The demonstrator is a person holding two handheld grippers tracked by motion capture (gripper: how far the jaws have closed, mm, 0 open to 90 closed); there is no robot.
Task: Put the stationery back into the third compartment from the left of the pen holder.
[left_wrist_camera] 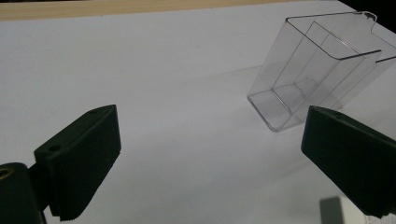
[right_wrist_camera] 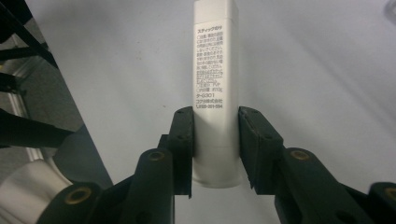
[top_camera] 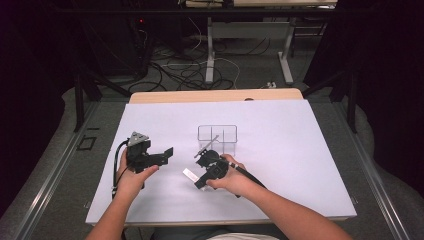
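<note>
Near the desk's front edge [top_camera: 220, 217], a person's right gripper [right_wrist_camera: 215, 140] has its fingers [right_wrist_camera: 183, 135] clamped on a white stick [right_wrist_camera: 214, 84], a printed tube held off the white surface, its far end pointing toward the front-left corner. The step in hand looks like carrying the stick to the clear bin [top_camera: 217, 137]; the next move would call for swinging it around, tipping it upright and lowering it into a compartment. The left gripper [top_camera: 159, 156], fingers spread and empty, hovers toward the left edge. Farther off, at mid-desk, stands the bin. Count: one stick, one bin, two grippers.
</note>
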